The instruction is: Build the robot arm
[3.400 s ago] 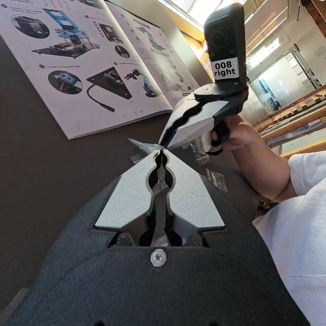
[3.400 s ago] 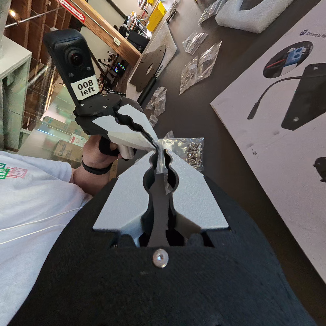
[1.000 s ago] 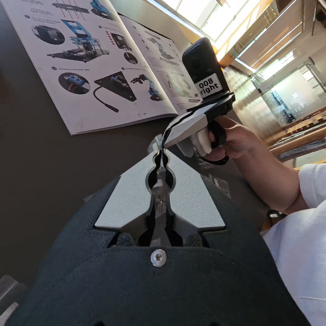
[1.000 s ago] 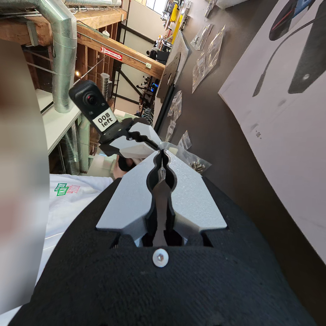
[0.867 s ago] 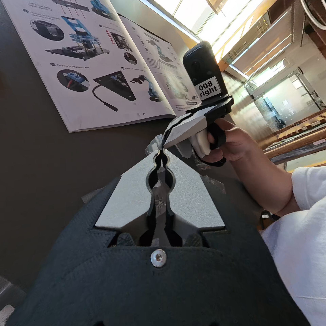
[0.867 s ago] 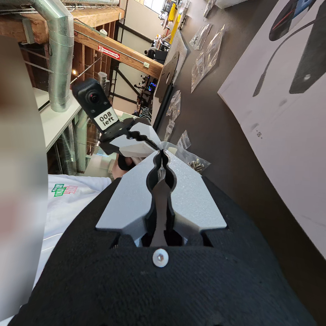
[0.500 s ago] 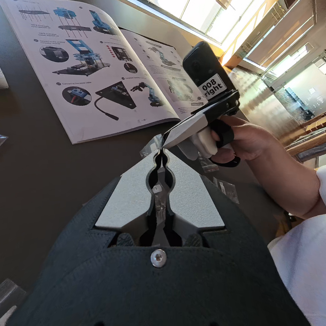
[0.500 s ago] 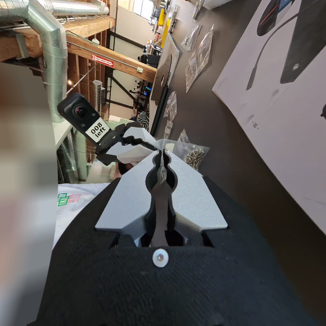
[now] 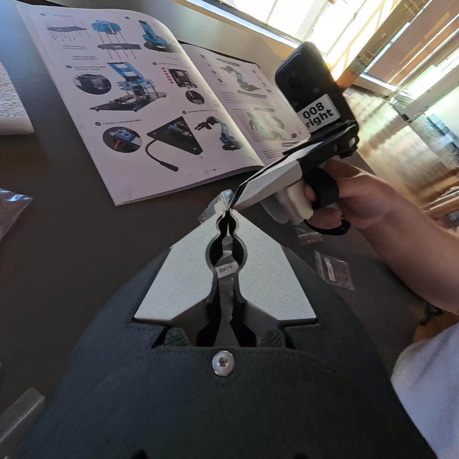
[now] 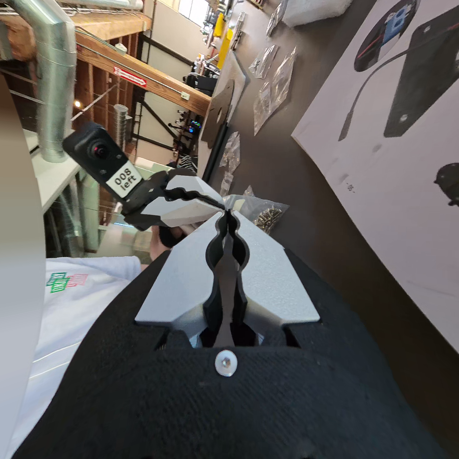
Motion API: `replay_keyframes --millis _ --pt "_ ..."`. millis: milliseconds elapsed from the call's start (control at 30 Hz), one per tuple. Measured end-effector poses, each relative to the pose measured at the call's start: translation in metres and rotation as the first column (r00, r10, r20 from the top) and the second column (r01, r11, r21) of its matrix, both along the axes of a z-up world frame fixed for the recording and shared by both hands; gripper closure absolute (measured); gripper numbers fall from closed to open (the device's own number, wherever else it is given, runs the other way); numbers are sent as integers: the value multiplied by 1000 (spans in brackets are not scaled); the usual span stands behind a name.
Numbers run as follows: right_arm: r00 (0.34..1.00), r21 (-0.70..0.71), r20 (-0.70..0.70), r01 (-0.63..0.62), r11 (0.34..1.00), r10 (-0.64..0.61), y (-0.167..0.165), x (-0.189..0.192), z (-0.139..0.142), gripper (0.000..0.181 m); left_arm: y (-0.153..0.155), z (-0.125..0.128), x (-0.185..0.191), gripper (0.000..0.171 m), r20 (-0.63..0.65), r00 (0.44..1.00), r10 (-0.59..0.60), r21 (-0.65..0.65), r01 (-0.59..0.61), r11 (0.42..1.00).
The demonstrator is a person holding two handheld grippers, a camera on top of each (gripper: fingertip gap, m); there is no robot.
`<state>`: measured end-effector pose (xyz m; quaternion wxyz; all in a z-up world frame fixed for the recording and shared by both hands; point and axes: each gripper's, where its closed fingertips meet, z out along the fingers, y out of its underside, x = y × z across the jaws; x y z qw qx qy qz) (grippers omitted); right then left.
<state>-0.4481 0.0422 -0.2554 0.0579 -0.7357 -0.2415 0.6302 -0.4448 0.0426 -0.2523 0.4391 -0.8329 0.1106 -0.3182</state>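
A small clear plastic bag of screws (image 10: 267, 213) with a white label hangs above the dark table between both grippers. My left gripper (image 9: 228, 212) is shut on the bag's top edge; part of the bag (image 9: 226, 270) shows between its fingers. My right gripper (image 10: 228, 211) is shut on the same edge from the other side. The two tips meet almost point to point. The right gripper also shows in the left wrist view (image 9: 234, 200), held by a hand (image 9: 352, 198). The left gripper shows in the right wrist view (image 10: 218, 202).
An open instruction booklet (image 9: 139, 104) lies on the dark table (image 9: 62, 236) beyond the grippers. Several small bags of parts (image 10: 270, 92) lie farther off, with more by the hand (image 9: 334, 272). A black plate (image 10: 218, 114) and white foam (image 10: 313, 12) lie at the table's far side. My left and right fingertips are right by each other.
Both grippers stay shut on the bag. The pair has tilted and shifted a little, so the booklet shows more fully and the bag's screws hang more to the right.
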Motion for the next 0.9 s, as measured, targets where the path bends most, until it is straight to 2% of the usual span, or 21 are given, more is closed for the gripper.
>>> replay_keyframes --millis 267,467,567,733,800,900 --pt "993 135 95 52 989 -66 4 0 -3 181 6 -3 -3 171 -199 975 100 72 -87 994" --pt "989 175 122 64 982 -86 6 0 -5 181 9 -6 -3 171 -235 963 132 82 -116 990" --pt "989 179 125 54 982 -77 4 1 -5 181 14 -6 -21 171 -329 917 224 139 -187 972" --pt "995 191 69 51 980 -65 4 -3 2 181 13 -1 -11 171 -184 965 188 97 -173 980" --pt "998 299 44 33 954 -48 7 -1 8 181 13 5 -12 171 -187 963 196 123 -175 977" --pt "1000 493 26 0 870 -15 10 2 15 176 11 10 -6 171 -175 970 166 112 -148 983"
